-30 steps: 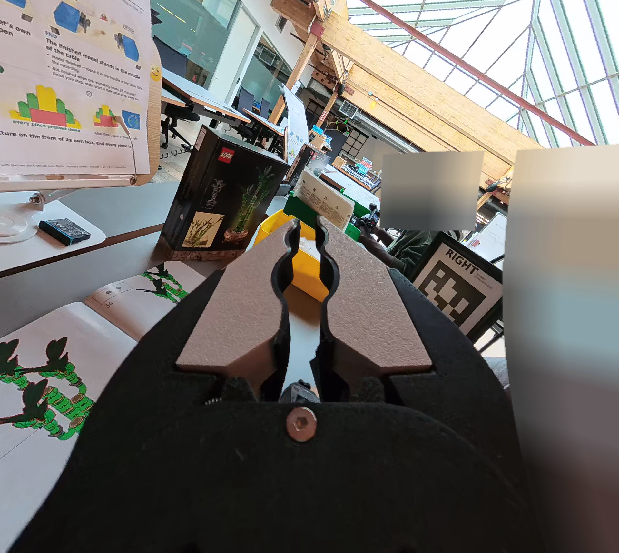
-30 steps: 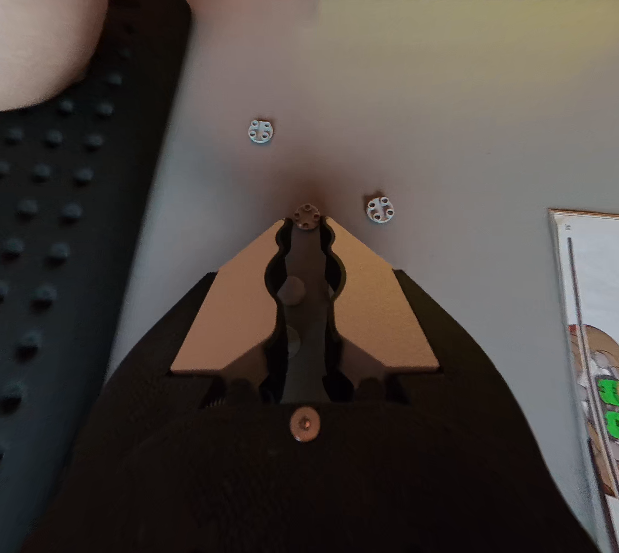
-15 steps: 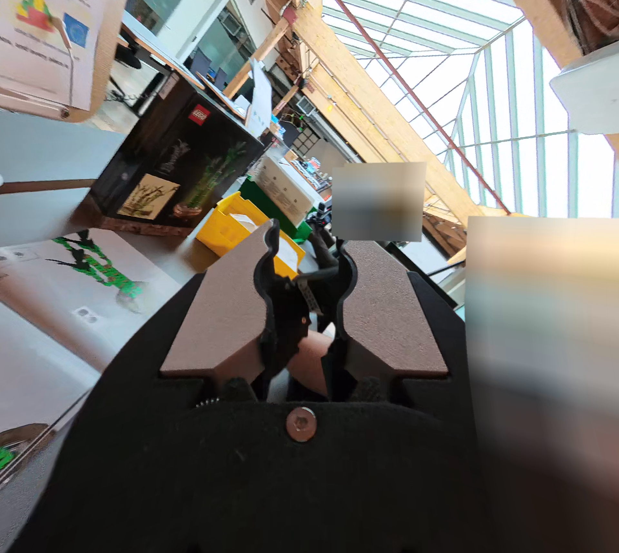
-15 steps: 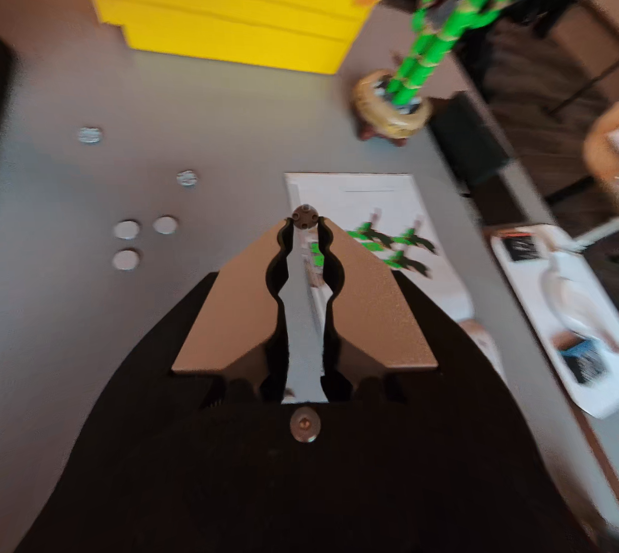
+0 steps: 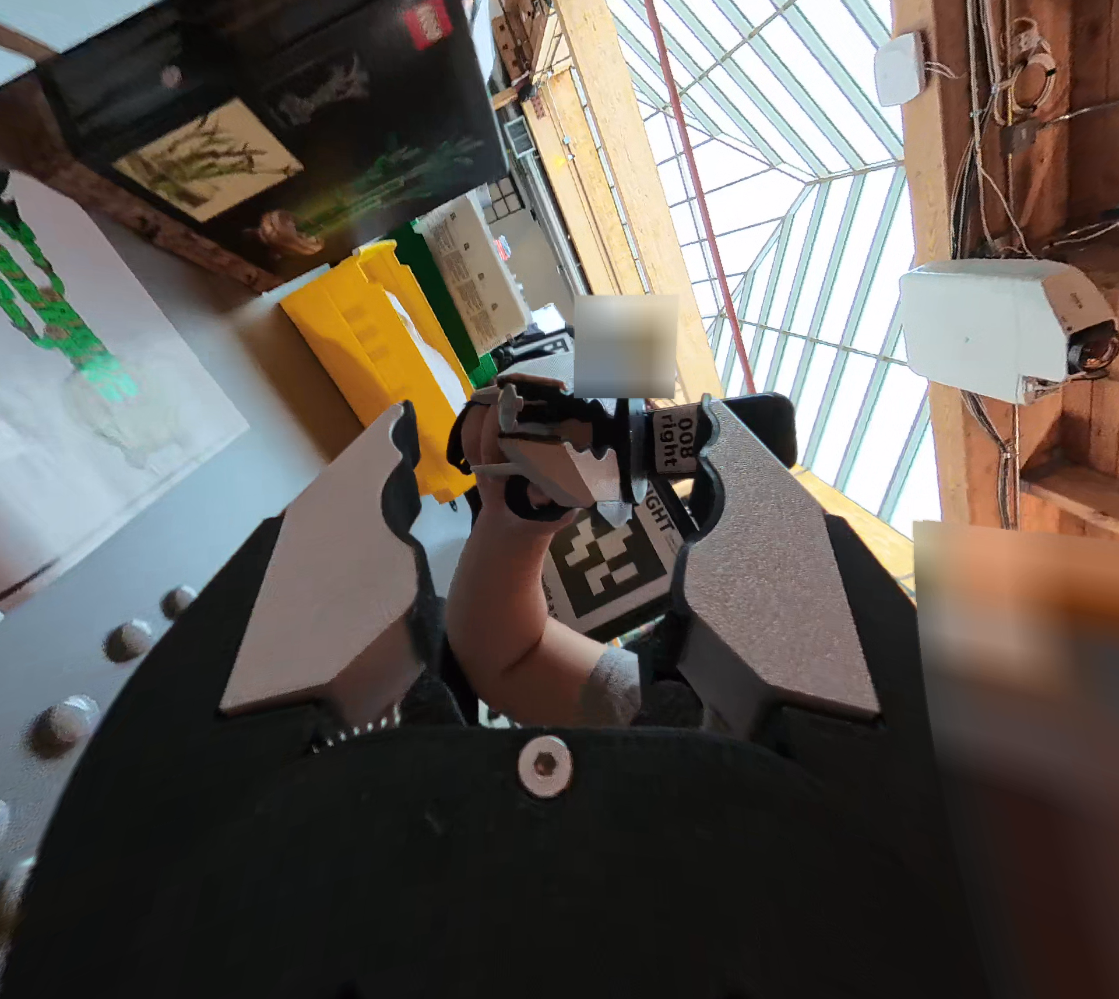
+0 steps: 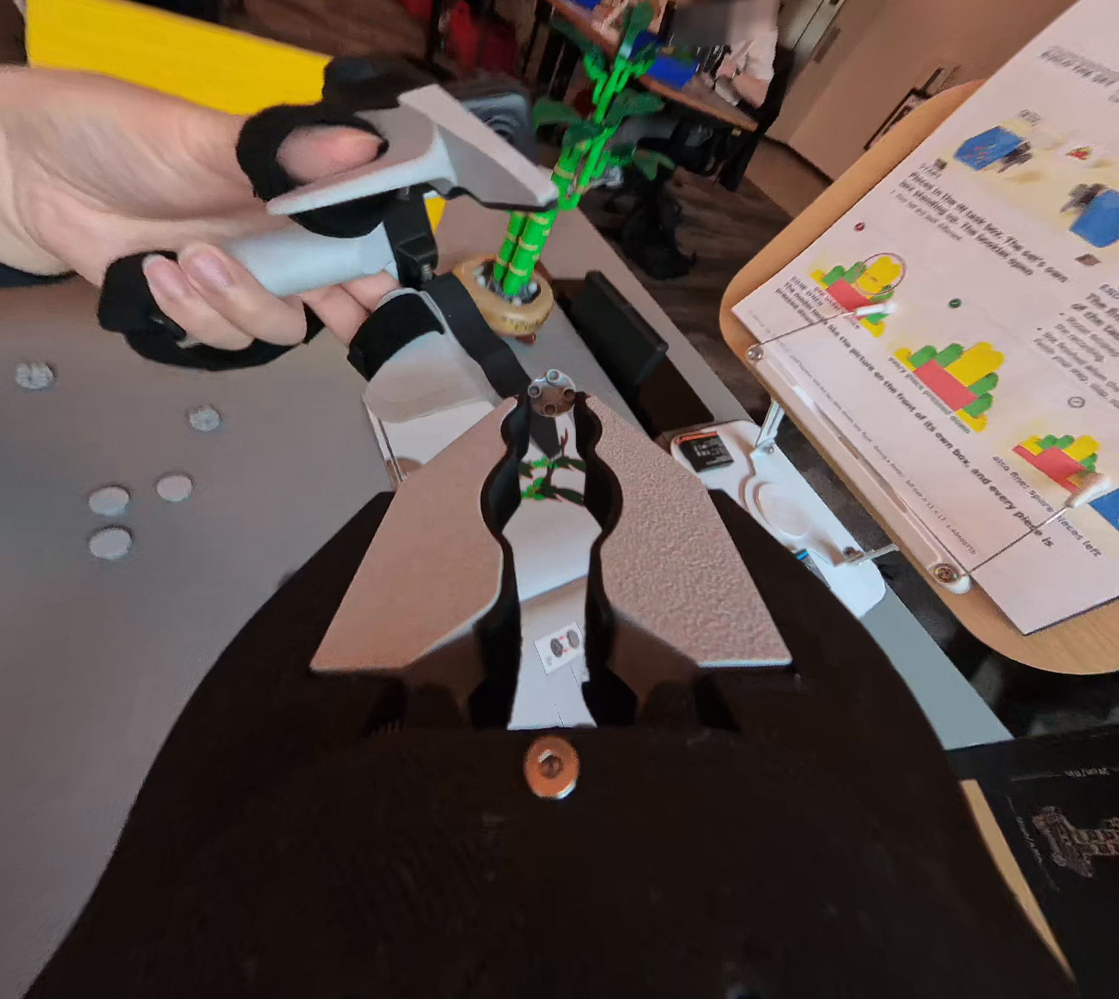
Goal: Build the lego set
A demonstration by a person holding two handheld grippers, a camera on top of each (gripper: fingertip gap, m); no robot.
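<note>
My right gripper point(image 6: 551, 402) is shut on a small round grey plate point(image 6: 551, 394) held at its tips, above the open instruction booklet point(image 6: 545, 546). My left gripper point(image 5: 554, 425) is open and empty, tilted up toward the ceiling. It also shows in the right wrist view point(image 6: 527, 298), held in a hand just left of and beyond the plate. The right gripper shows between the left fingers point(image 5: 596, 488); the plate cannot be made out there. The green bamboo model point(image 6: 533, 231) stands in its tan pot point(image 6: 514, 307) behind them.
Several loose round plates point(image 6: 109, 500) lie on the grey table at left. A yellow bin point(image 6: 169, 49) stands at the back. A sheet on a wooden stand point(image 6: 969, 334) and a white tray point(image 6: 787, 485) are at right. The black set box point(image 5: 272, 80) stands beyond the booklet. The grippers are tip to tip, or close to it.
My right gripper lifted the round plate off the table and swung it up toward the bamboo model. My left gripper opened wide and rolled to face the right gripper.
</note>
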